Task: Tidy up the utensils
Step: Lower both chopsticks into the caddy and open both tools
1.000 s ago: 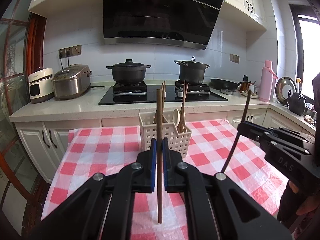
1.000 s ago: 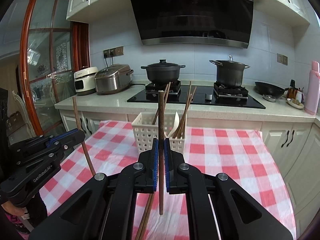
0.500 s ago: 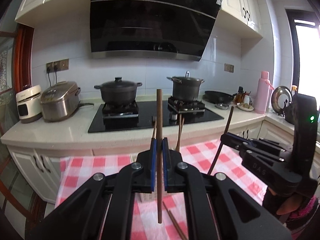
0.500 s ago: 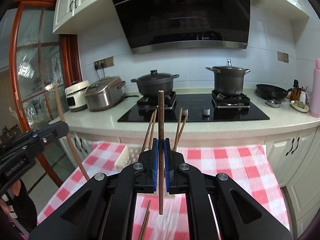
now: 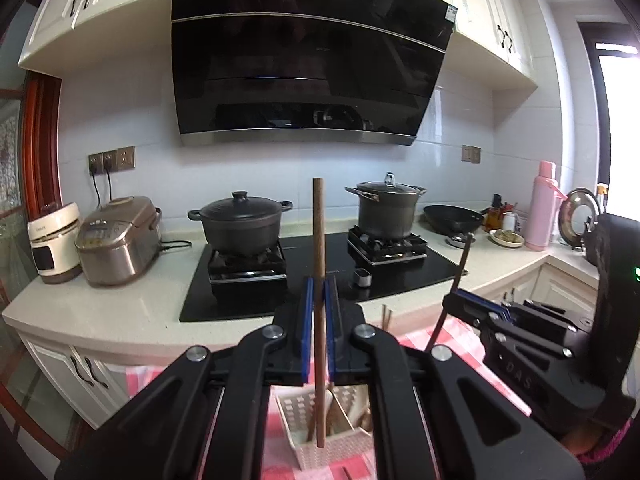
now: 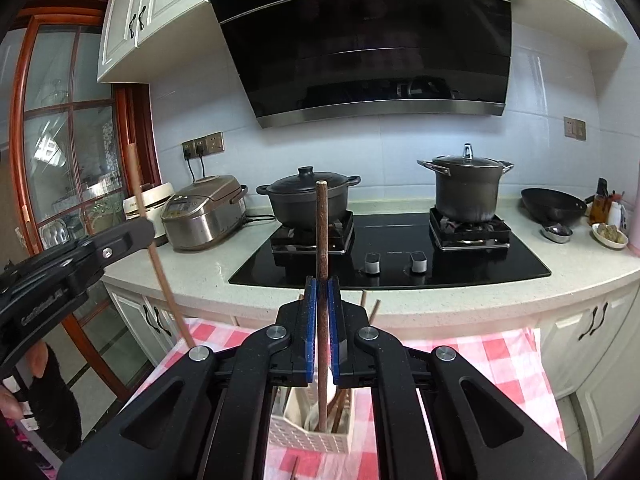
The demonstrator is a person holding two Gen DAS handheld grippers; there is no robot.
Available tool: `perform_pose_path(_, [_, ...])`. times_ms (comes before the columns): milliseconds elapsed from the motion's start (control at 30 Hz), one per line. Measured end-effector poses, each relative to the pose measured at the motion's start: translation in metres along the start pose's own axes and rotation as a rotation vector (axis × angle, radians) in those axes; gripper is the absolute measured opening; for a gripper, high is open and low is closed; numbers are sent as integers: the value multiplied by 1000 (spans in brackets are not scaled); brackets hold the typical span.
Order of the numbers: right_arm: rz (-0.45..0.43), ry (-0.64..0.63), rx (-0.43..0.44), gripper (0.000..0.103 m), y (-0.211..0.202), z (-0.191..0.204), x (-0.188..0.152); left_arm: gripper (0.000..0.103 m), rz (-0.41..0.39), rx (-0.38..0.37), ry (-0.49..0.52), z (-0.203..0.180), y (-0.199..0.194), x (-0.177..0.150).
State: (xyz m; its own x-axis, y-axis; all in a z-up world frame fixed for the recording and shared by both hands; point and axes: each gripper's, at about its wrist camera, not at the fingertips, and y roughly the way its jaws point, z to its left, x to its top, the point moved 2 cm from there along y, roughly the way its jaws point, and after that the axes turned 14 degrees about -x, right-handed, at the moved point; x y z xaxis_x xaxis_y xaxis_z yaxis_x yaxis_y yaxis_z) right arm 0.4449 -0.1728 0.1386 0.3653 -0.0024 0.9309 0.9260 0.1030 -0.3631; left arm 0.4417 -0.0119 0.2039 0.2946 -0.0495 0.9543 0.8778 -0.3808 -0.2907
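Left gripper clamped shut on brown wooden chopstick: round, straight, upright, blunt top above blue pads, lower end hanging over white perforated utensil basket. Right gripper pinched tight on darker, rougher-grained chopstick, also upright, lower end over same basket. Basket stood on red-and-white checked cloth, divided, already holding several brown sticks plus pale spoon. Black stove, two lidded pots behind on counter.
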Motion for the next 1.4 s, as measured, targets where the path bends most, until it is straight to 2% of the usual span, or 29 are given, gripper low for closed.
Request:
perform_pose_path(200, [30,-9,21,6,23,12,-7,6,28,9,-20,19,30,-7])
perform_pose_path(500, [141,-42,33,6,57,24,-37,6,154,-38,-51,32,66,-53])
perform_pose_path(600, [189,-45,24,6,70,26,-48,6,155,-19,-33,32,69,-63])
perform_pose_path(700, [222,-32,24,6,83,25,-58,6,167,-39,-68,37,74,-66])
perform_pose_path(867, [227,-16,15,6,93,23,-64,6,147,-31,-98,46,78,-67])
perform_pose_path(1033, [220,-13,26,6,94,22,-64,6,139,-12,-80,50,86,-66])
perform_pose_path(1333, [234,0,26,6,102,18,-64,6,262,-57,-48,38,108,-89])
perform_pose_path(1400, [241,14,27,11,104,16,-65,7,268,-51,-63,41,112,-94])
